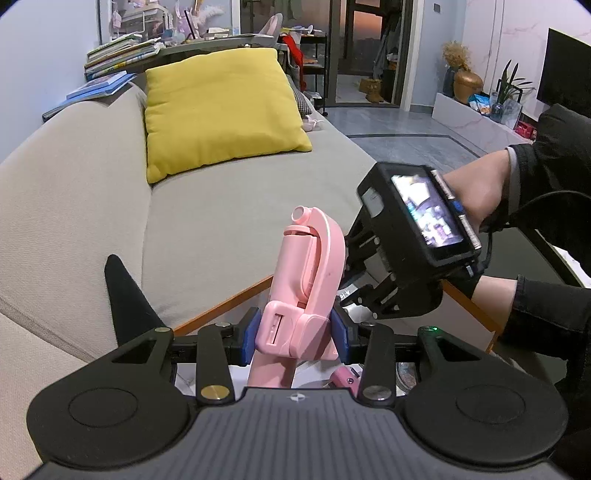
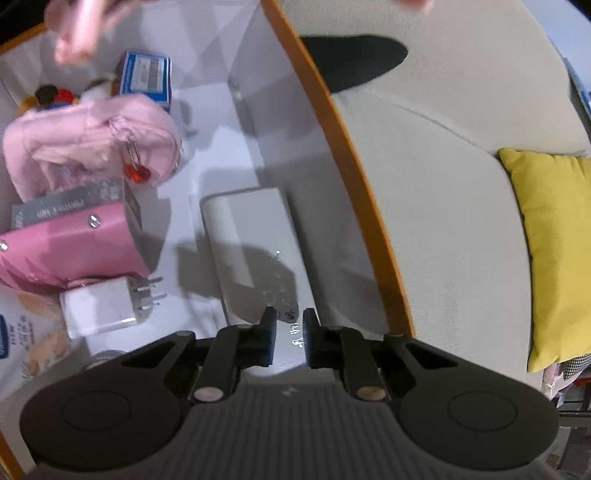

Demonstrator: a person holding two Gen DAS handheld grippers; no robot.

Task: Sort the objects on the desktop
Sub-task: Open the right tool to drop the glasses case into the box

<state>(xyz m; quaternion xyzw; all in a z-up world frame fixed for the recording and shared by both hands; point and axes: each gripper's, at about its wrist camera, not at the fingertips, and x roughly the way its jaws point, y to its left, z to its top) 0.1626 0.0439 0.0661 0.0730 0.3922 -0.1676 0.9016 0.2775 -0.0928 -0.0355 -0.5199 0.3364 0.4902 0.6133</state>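
Observation:
My left gripper (image 1: 295, 332) is shut on a pink folding device (image 1: 306, 266), its blue pads clamping the base so the device stands up over the table. In the right wrist view that device is a pink blur (image 2: 74, 33) at the top left. My right gripper (image 2: 290, 328) points steeply down over the near end of a white rectangular case (image 2: 243, 243) lying on the white table (image 2: 207, 110). Its jaws stand a narrow gap apart, with the case's printed surface showing between them. I cannot tell whether the pads touch it. The right gripper (image 1: 351, 291) also shows in the left wrist view, with a hand behind it.
Left of the case lie a white plug charger (image 2: 103, 306), a pink item (image 2: 74, 247), a pink pouch (image 2: 92, 144), a blue box (image 2: 147, 75) and a small plush (image 2: 48, 96). The table's orange edge (image 2: 332, 129) borders a grey sofa (image 1: 92, 177) with a yellow cushion (image 1: 218, 110).

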